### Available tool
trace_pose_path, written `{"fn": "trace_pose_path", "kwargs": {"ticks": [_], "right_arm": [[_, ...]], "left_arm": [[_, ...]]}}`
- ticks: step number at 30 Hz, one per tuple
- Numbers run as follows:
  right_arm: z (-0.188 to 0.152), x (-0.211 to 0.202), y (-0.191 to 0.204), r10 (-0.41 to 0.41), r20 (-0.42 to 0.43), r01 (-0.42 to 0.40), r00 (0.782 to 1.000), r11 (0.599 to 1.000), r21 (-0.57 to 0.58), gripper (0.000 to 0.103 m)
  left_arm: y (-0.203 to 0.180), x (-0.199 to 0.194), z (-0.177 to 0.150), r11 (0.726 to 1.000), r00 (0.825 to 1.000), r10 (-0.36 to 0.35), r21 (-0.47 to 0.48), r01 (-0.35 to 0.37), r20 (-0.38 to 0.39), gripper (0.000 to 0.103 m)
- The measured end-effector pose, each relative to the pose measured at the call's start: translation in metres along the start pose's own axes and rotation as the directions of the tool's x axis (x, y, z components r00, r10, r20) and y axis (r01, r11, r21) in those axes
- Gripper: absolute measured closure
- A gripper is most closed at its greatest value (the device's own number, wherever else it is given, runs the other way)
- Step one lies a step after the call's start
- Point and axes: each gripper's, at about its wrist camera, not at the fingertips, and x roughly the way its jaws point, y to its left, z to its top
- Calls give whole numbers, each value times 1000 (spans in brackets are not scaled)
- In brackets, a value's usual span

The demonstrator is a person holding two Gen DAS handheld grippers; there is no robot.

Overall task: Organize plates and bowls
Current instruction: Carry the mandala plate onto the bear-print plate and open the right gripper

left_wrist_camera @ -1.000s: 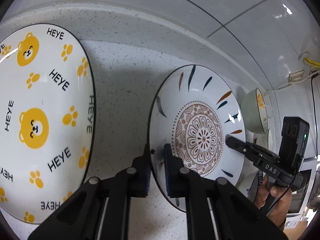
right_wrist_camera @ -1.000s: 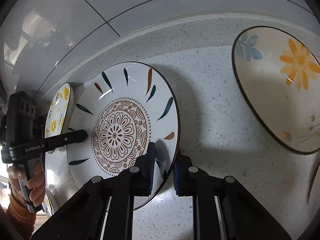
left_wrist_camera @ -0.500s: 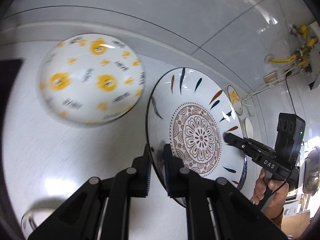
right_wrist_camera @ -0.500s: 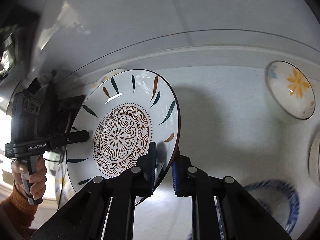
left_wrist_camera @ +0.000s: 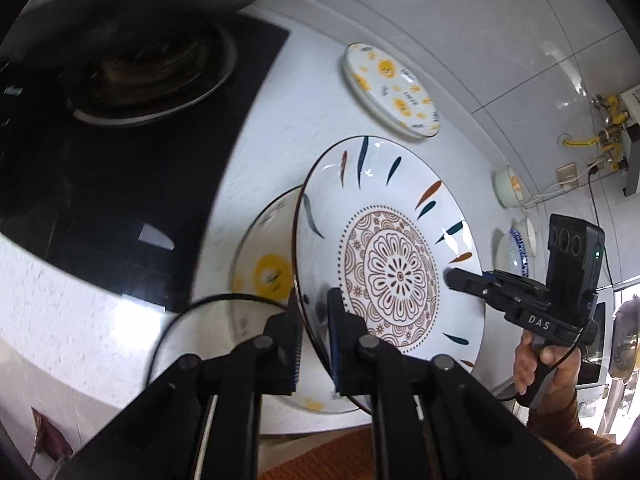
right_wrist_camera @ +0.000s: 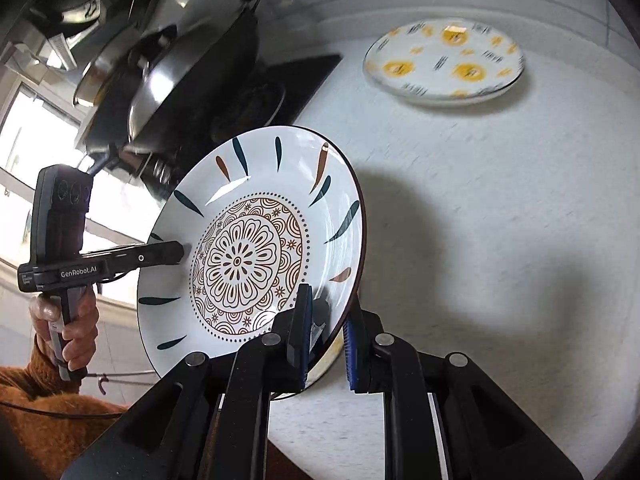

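Mandala plate (left_wrist_camera: 390, 264) is up off the counter, carried tilted between my two tools: the left gripper (left_wrist_camera: 314, 338) is clamped on its near-left rim, one finger on the face and one behind, and the right gripper (right_wrist_camera: 326, 336) pinches the opposite rim the same way. In the right view the plate (right_wrist_camera: 256, 248) sits well above the speckled counter (right_wrist_camera: 500, 240), throwing a broad shadow on it. I judge I am mid-transfer, bringing this plate over to stack it. Just behind and below it in the left view lies a bear plate (left_wrist_camera: 264, 276), partly hidden by the carried one, and that looks like the likely landing spot, though I cannot be sure. The next move would call for levelling the plate, centring it over the one below, and lowering both sides evenly before either grip lets go; if one side releases early the plate will swing on the other. A second bear plate (right_wrist_camera: 444, 64) rests farther back on the counter, well apart. To the left is the black hob (left_wrist_camera: 100, 152) with a pan (right_wrist_camera: 188, 68) on it, near enough that I would keep the rim from swinging that way. Small bowls (left_wrist_camera: 508, 188) stand far off by the wall, out of the path.
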Motion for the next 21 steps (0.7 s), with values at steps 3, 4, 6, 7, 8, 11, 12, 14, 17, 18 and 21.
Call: {"fn": "trace_pose_path", "kwargs": {"ticks": [3, 4, 6, 7, 8, 11, 12, 14, 17, 18, 21], "right_arm": [[-1, 21, 6, 0, -34, 0, 999, 1000, 14, 90], [-2, 24, 6, 0, -39, 1, 999, 1000, 19, 90], [-3, 27, 10, -5, -38, 6, 999, 1000, 18, 90], [-1, 26, 14, -9, -29, 9, 1000, 1000, 11, 90], [1, 25, 17, -13, -19, 14, 1000, 1000, 4, 90], [-3, 16, 26, -30, 6, 30, 1000, 1000, -9, 90], [-3, 15, 27, -34, 10, 34, 999, 999, -9, 90], [-7, 15, 29, -40, 12, 40, 999, 999, -6, 90], [-11, 15, 32, -45, 17, 45, 999, 999, 3, 90], [-12, 16, 37, -51, 23, 51, 998, 999, 2, 90], [-20, 9, 41, -82, 59, 81, 995, 997, 18, 90]], "left_arm": [[20, 0, -10, 1000, 1000, -14, -19, 13, -27, 92], [23, -2, -12, 1000, 999, -19, -19, 19, -28, 92], [28, -9, -13, 1000, 1000, -22, -1, 22, -12, 92], [29, -12, -13, 1000, 1000, -24, 6, 24, 0, 92], [28, -15, -11, 1000, 1000, -28, 13, 28, 10, 92], [28, -21, -11, 999, 999, -26, 29, 25, 32, 92], [28, -21, -12, 999, 999, -23, 36, 22, 34, 92], [26, -18, -12, 999, 999, -24, 37, 23, 30, 92], [18, -17, -15, 998, 999, -34, 52, 32, 32, 92], [16, -17, -15, 997, 999, -39, 66, 37, 34, 92], [13, -17, -15, 992, 998, -61, 109, 58, 27, 92]]}}
